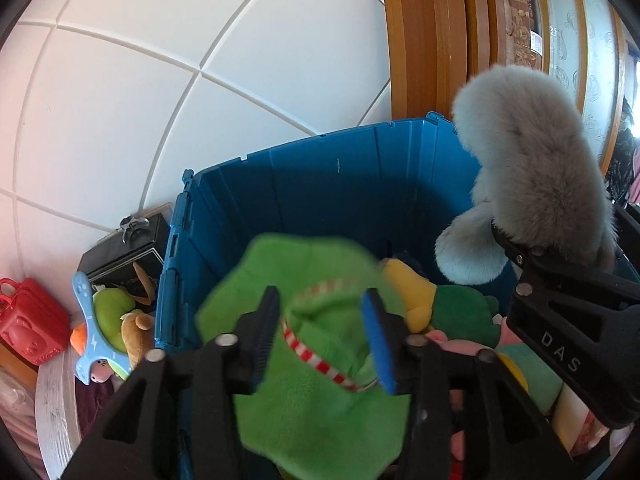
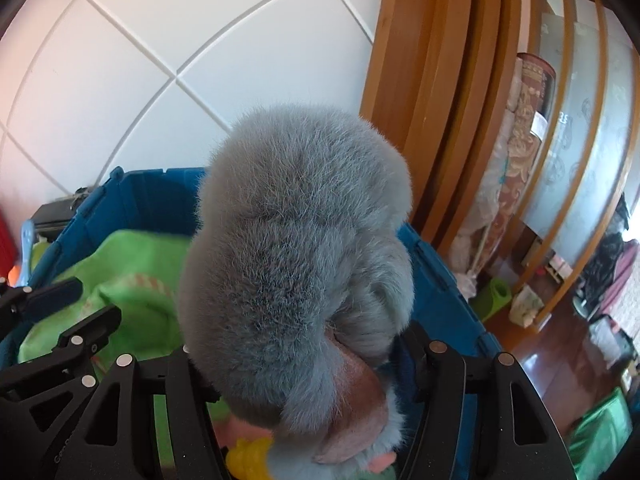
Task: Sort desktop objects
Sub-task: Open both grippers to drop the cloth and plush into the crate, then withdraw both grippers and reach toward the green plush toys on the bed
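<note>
A blue plastic bin [image 1: 320, 184] holds several plush toys. My left gripper [image 1: 324, 336] is open above the bin, with a green plush with a red-white striped ribbon [image 1: 316, 380] blurred just below its fingers. My right gripper [image 2: 304, 360] is shut on a grey furry plush [image 2: 296, 248] and holds it over the bin's right side; the plush also shows in the left wrist view [image 1: 532, 168]. A green and yellow plush [image 1: 440, 304] lies in the bin.
Left of the bin lie a red case [image 1: 28, 328], a blue toy [image 1: 90, 332], a small green plush [image 1: 110, 312] and a black box [image 1: 128, 244]. A white tiled wall [image 1: 160, 80] stands behind. A wooden door frame [image 2: 440, 100] is on the right.
</note>
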`<state>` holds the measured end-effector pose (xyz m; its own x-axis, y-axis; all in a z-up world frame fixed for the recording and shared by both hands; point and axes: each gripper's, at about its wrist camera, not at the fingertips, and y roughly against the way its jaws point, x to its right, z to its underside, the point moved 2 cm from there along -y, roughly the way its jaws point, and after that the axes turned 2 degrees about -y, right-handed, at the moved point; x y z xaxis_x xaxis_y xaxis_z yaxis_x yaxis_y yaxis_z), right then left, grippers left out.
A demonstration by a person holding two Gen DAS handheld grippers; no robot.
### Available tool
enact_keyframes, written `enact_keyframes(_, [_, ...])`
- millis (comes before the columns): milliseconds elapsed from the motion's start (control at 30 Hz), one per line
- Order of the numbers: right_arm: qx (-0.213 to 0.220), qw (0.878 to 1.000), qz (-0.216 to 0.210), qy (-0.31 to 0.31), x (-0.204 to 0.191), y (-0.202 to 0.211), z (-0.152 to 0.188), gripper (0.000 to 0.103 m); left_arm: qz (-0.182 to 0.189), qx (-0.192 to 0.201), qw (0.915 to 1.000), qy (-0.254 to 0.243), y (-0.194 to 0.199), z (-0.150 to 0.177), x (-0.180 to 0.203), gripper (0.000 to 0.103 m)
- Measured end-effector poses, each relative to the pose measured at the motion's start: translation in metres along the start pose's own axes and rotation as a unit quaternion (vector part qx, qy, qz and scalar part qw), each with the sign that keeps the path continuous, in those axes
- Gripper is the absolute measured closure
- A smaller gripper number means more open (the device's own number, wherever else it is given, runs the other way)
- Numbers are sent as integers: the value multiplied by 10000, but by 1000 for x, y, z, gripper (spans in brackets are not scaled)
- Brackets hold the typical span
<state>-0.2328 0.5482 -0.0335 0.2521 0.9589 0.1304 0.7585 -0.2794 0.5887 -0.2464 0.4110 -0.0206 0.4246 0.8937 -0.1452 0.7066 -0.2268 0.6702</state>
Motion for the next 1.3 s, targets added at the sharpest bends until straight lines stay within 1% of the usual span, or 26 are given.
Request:
enact_keyframes(67, [-16, 10000, 5, 23, -1, -1, 1, 39, -9, 19, 10000, -35, 2, 0, 1, 41])
enact_keyframes(167, [-48, 10000, 9, 66, -5, 1, 2, 37, -10, -1, 10000, -54, 1, 0, 1, 40])
enact_keyframes(233, [-43, 10000, 46, 73, -5, 1, 3, 32, 2, -36, 10000, -16, 0, 0, -1, 40])
enact_keyframes(267, [-31, 9999, 90, 68, -4, 1, 2, 26, 13, -60, 10000, 12, -1, 0, -2, 40])
enact_keyframes(300, [-21, 9999, 131, 40, -3, 1, 2, 15, 25, -78, 10000, 27, 0, 0, -2, 40])
enact_keyframes(333, [-13, 9999, 131, -13, -1, 2, 1, 9, 57, -106, 9999, 40, 0, 0, -2, 40])
enact_keyframes(367, [-16, 9999, 91, -67, 1, 2, 0, 0, 77, -123, 9999, 44, 0, 0, -2, 40])
enact_keyframes(433, [-23, 9999, 41, -115, 3, 3, 0, 0, 80, -132, 9999, 37, -1, 1, -2, 39])
enact_keyframes(733, [-56, 9999, 94, -2, -1, 3, 0, 0, 67, -159, 9998, -40, -4, 3, 0, 35])
enact_keyframes(1000, [48, 10000, 83, 8, -2, 8, 0, 0, 105, -103, 9999, 89, -1, 3, -5, 34])
enact_keyframes(1100, [184, 9998, 4, -95, 1, 18, -3, 0, 238, -60, 9993, 288, 5, 2, -12, 34])
enact_keyframes(1233, [374, 9986, -209, -319, 8, 41, -11, 0, 602, -240, 9967, 498, 21, 4, -27, 34])
enact_keyframes(1300, [504, 9971, -336, -453, 12, 59, -16, 0, 532, -166, 9975, 439, 36, 6, -36, 34])
